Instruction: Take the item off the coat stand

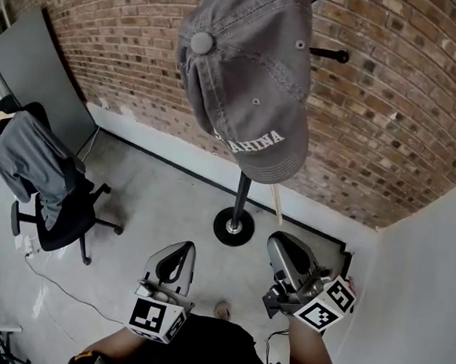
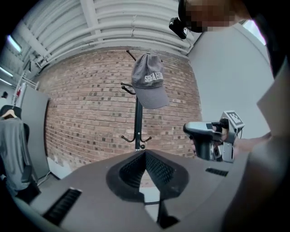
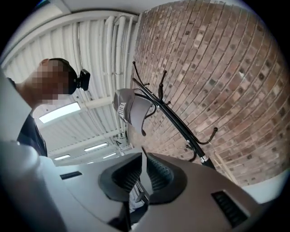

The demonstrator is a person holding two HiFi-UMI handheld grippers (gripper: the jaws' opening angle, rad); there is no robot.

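A grey cap (image 1: 249, 69) with white lettering hangs on top of the black coat stand (image 1: 243, 193), whose round base (image 1: 234, 226) rests on the floor by the brick wall. My left gripper (image 1: 184, 248) and my right gripper (image 1: 279, 241) are held low in front of the person, well short of the cap. Both point toward the stand, shut and with nothing in them. In the left gripper view the cap (image 2: 148, 86) sits high on the pole (image 2: 138, 122), far beyond the closed jaws (image 2: 145, 152). In the right gripper view the cap (image 3: 131, 106) hangs above the closed jaws (image 3: 142, 156).
A black office chair with a grey jacket (image 1: 37, 162) stands at the left, next to a grey panel (image 1: 33, 68) leaning on the brick wall. A thin wooden stick (image 1: 276, 205) leans by the stand. A white wall (image 1: 431, 295) closes the right side. A cable (image 1: 55, 281) trails on the floor.
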